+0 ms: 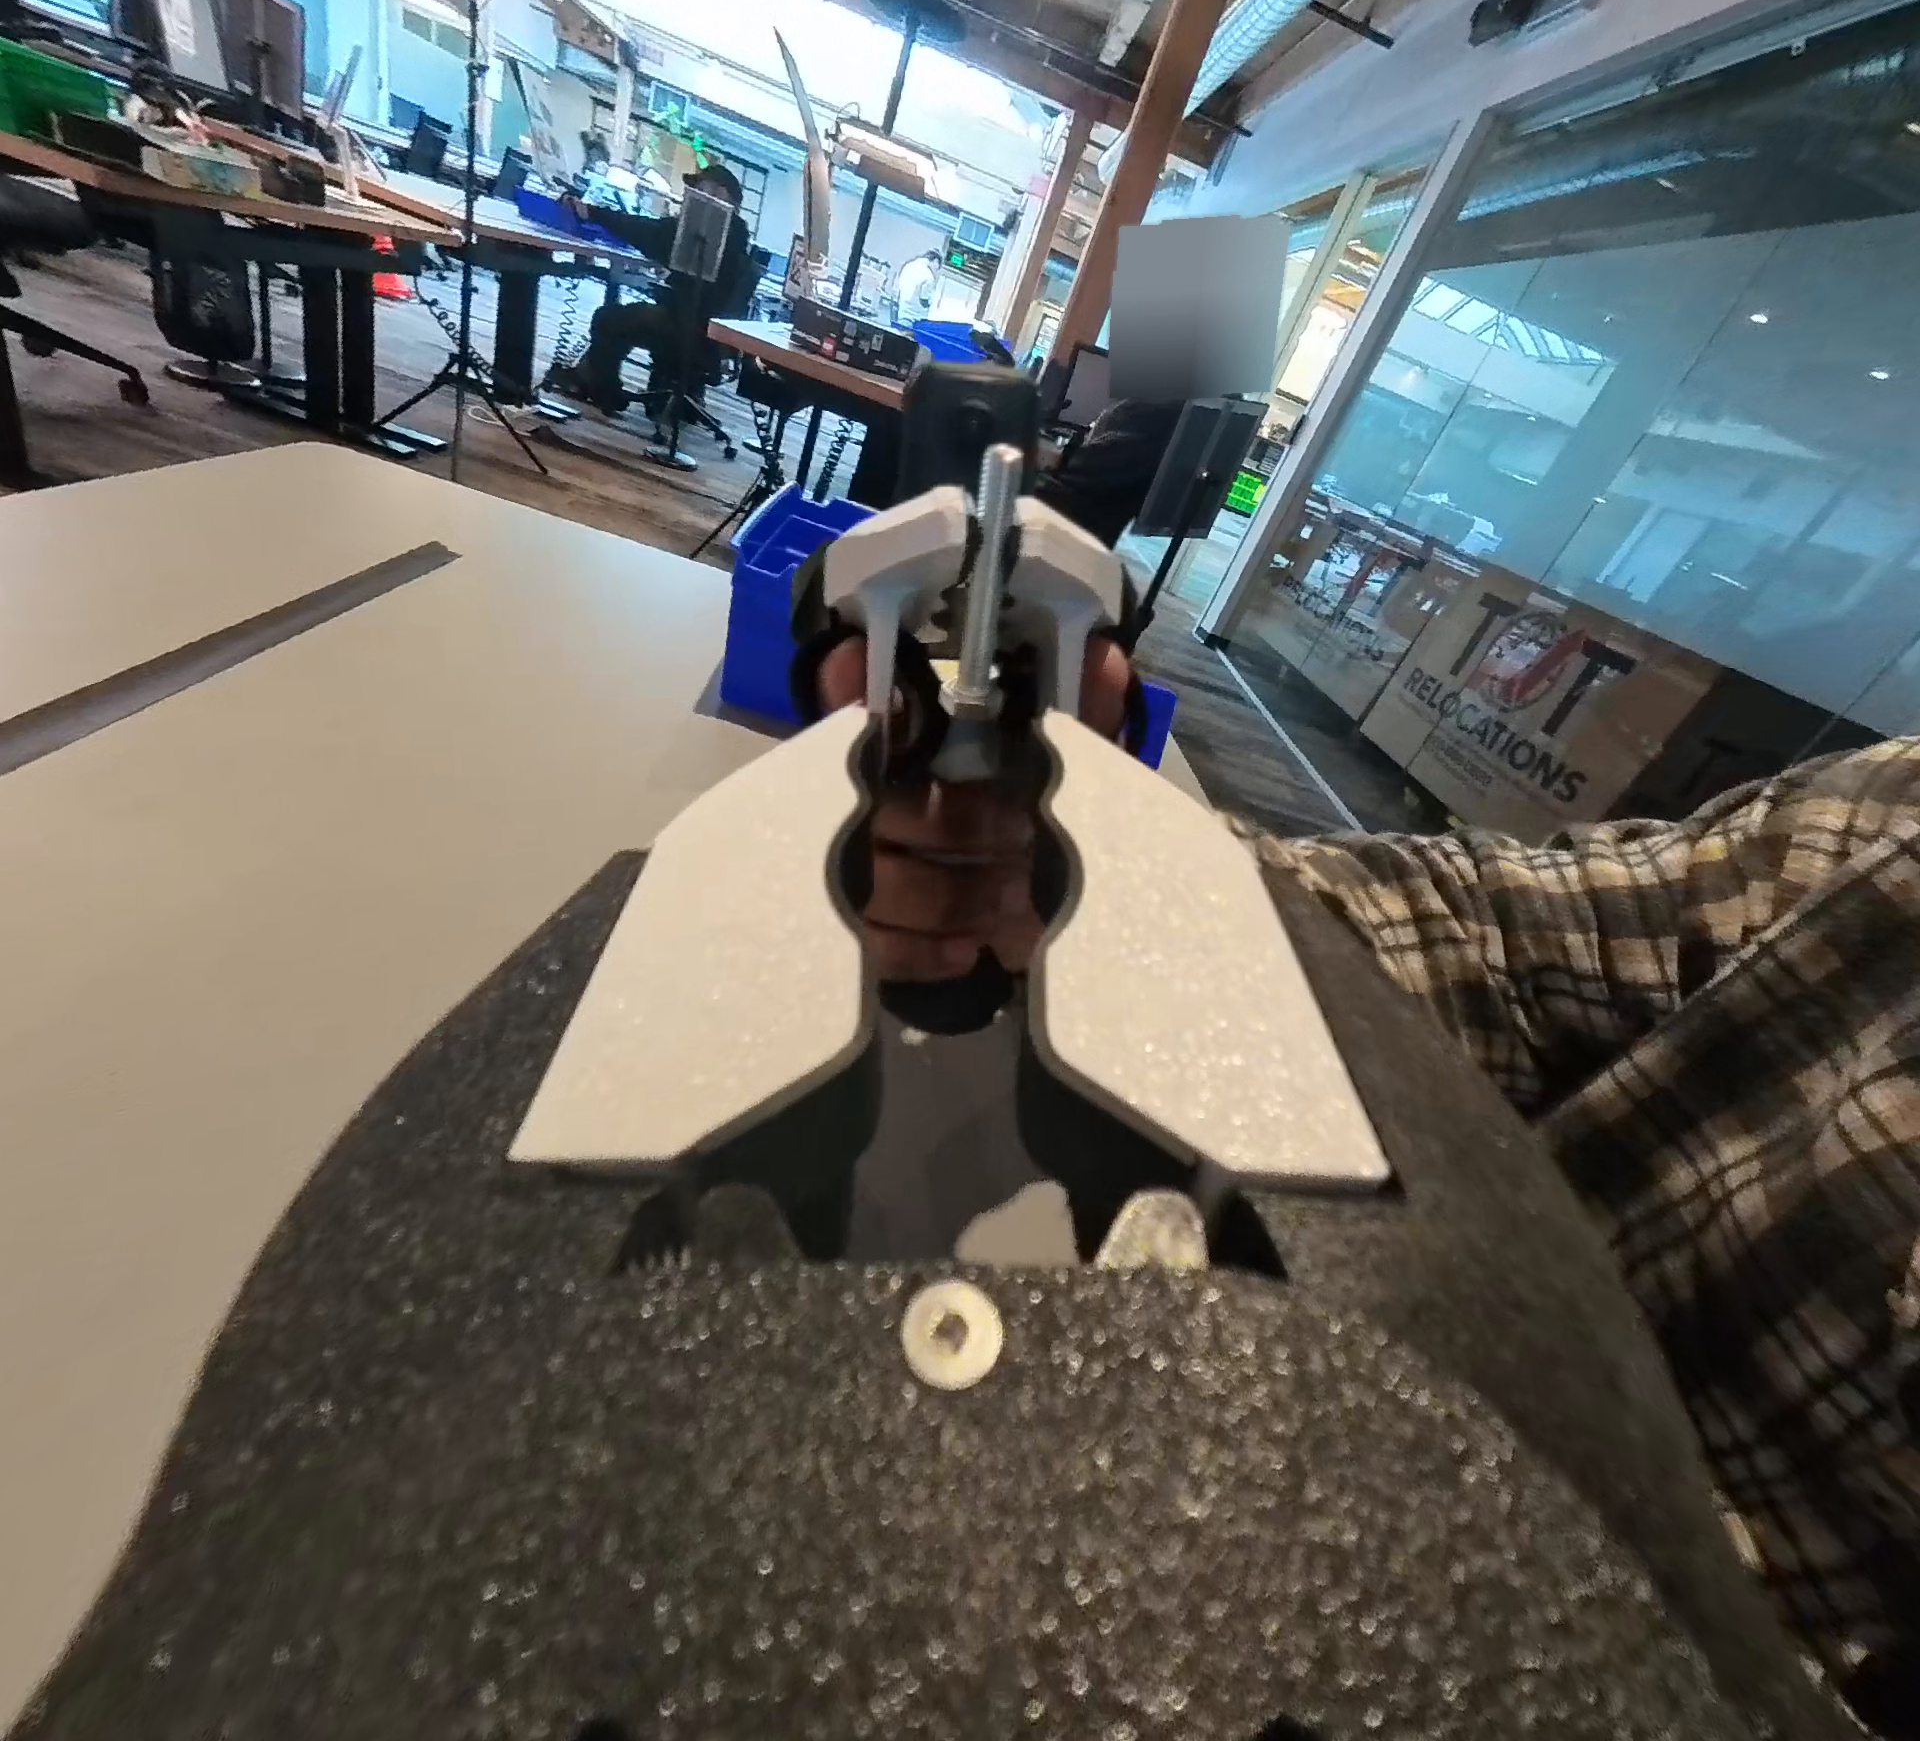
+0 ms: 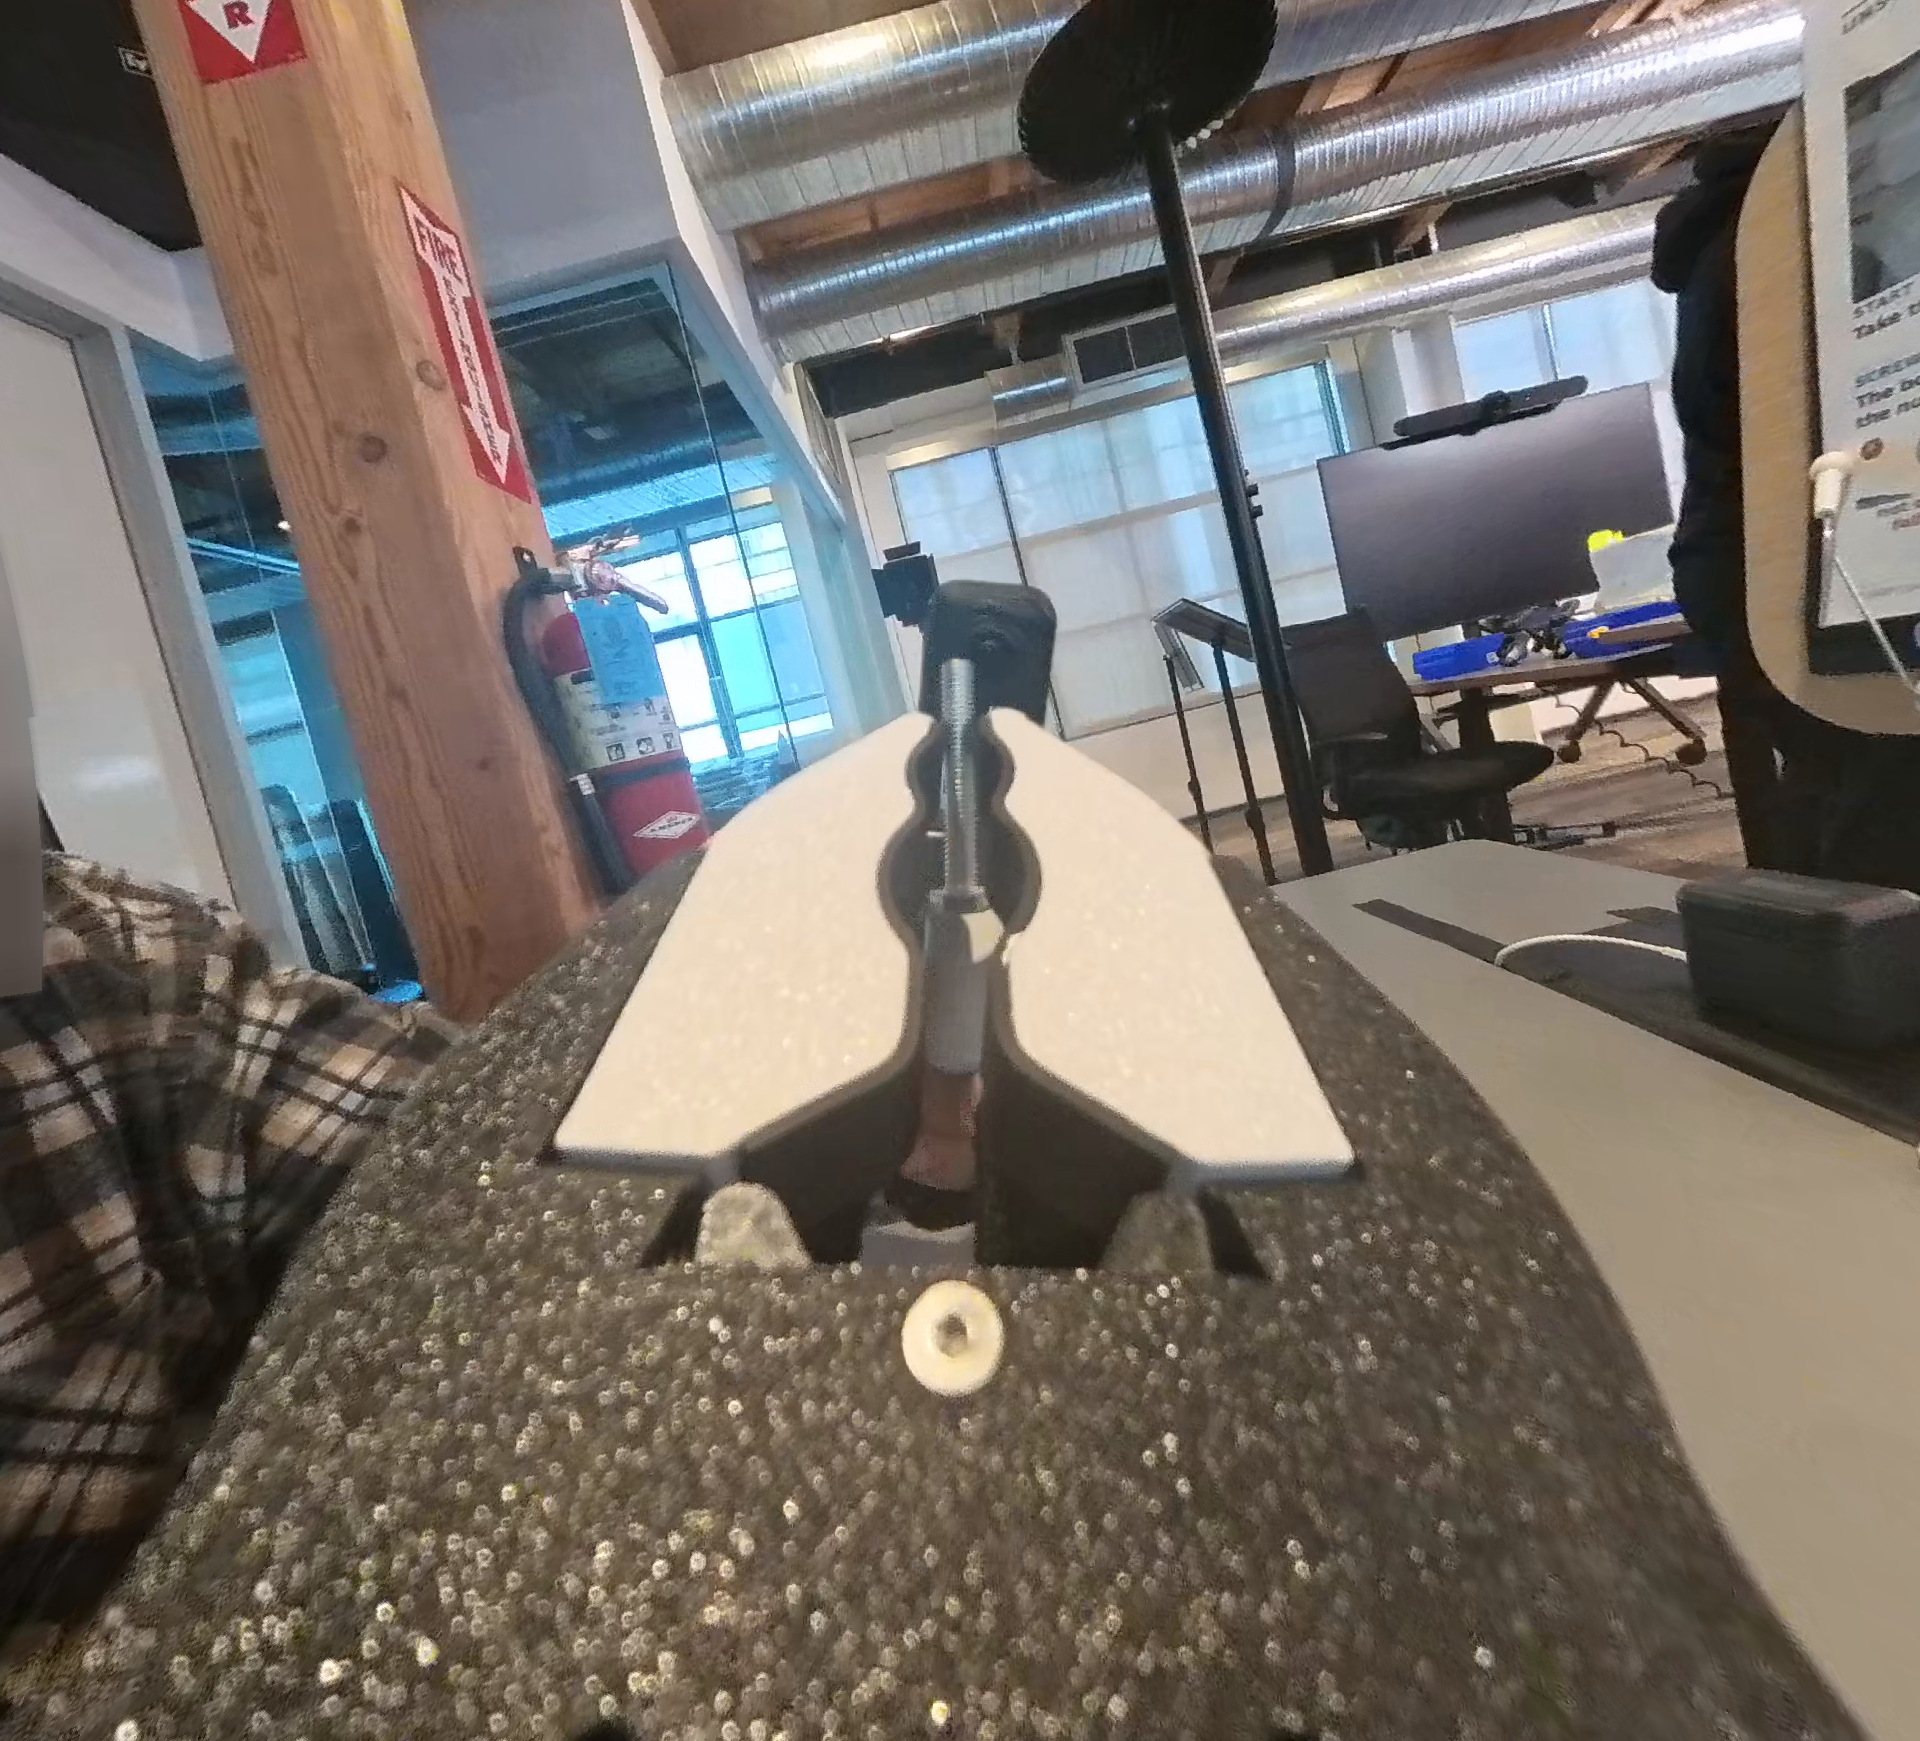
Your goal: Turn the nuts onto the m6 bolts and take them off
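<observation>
Open-plan workshop with timber posts, silver ducting and glass partitions surrounds a pale grey worktop; a blue bin stands at its far edge. Both tongs are raised above the worktop and face each other.

Right tongs: clenched on the threaded shank of the M6 bolt, pads pressing from both sides. The bolt's long axis runs straight along the tongs' fingers, head end towards the opposite tongs.

Left tongs: partly closed about the hex nut, which sits on the bolt near its head. Whether the fingertips press on the nut's flats cannot be settled from these views.

Governing relation: the nut lies directly ahead of the left tongs, on the same line as the bolt axis, so the left side is nearest the nut while the right side only anchors the shank. Judgement: turning the nut calls for rotation about this shared axis; any tilt between the two tongs would likely bind the thread
</observation>
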A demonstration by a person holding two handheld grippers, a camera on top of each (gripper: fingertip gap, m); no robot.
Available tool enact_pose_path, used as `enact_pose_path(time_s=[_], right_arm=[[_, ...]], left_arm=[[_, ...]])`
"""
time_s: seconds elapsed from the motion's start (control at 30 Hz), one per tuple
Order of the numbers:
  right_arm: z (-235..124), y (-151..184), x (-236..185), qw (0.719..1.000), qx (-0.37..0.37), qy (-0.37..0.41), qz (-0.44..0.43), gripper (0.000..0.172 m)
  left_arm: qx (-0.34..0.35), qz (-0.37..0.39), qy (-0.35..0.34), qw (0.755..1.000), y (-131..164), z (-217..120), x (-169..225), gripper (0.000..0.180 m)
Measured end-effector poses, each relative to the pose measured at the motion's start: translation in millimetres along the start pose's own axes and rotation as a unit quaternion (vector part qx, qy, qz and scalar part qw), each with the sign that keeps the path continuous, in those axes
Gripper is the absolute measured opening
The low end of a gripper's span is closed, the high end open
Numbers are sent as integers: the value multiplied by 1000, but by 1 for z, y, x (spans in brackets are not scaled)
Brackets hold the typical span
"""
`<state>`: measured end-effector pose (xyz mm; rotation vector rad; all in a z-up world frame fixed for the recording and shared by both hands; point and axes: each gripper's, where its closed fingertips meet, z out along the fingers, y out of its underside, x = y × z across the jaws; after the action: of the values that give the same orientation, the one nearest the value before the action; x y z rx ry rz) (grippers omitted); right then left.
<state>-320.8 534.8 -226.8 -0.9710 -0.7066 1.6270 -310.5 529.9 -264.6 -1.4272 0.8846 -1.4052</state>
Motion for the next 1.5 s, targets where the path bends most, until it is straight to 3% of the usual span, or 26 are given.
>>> enact_pose_path(time_s=[0.4, 0.63, 1.0, 1.17, 1.27, 1.33, 1.5], right_arm=[[-1, 1, -5, 999, 35, -22, 13, 5], [1, 0, -7, 999, 40, -28, 15, 5], [0, 2, -6, 999, 28, -31, 18, 6], [-1, 5, -5, 1000, 8, -22, 10, 8], [-4, 2, 0, 1000, -2, -7, 5, 22], [-7, 0, 0, 1000, -20, 0, -16, 23], [-13, 5, -1, 985, -135, 31, -106, 20]], left_arm=[[-1, 15, 13, 1000, -1, 8, 11, 23], [-6, 19, 20, 1000, 2, 9, 13, 11], [-19, 41, 6, 999, 7, 8, 10, 10], [-24, 46, -6, 999, 10, 6, 6, 10], [-25, 46, -7, 999, 11, 6, 5, 10], [-25, 47, -7, 999, 12, 6, 5, 10], [-37, 55, -7, 998, 15, 6, 5, 10]])
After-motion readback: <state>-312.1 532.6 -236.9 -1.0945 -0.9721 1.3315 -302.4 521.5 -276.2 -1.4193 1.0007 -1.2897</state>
